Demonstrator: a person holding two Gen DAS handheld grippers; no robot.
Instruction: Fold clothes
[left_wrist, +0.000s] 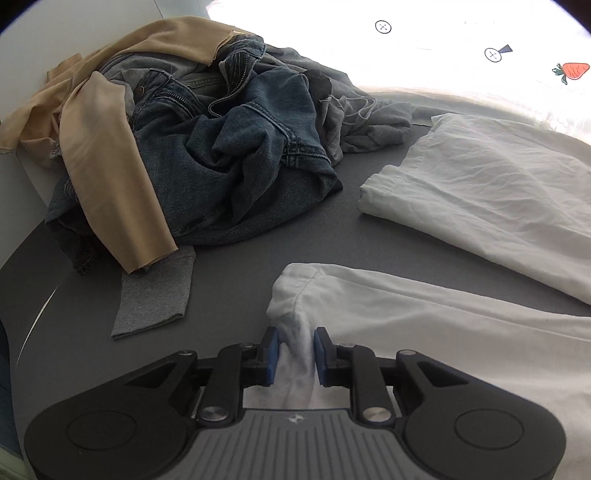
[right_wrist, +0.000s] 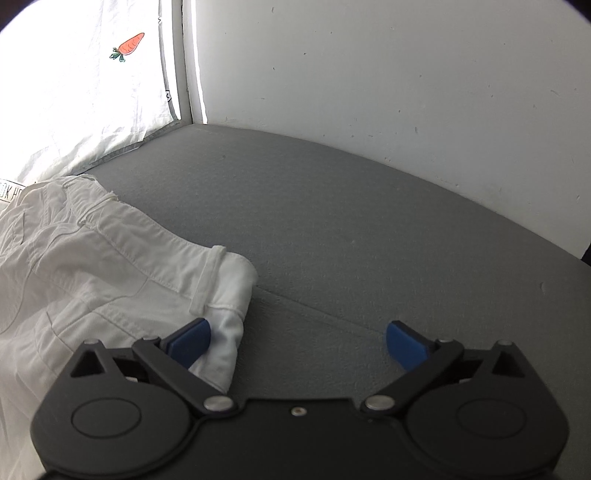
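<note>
Left gripper pinches a bunched hem of the white trousers at lower centre; right gripper stands spread wide, gripping nothing, its left pad beside the waistband.

Under me lies a flat grey fabric surface, a seam crossing it. A white wall — scuffed and speckled — rises at its far edge. Beside that hangs a white curtain printed with a carrot, daylight glaring through it.
</note>
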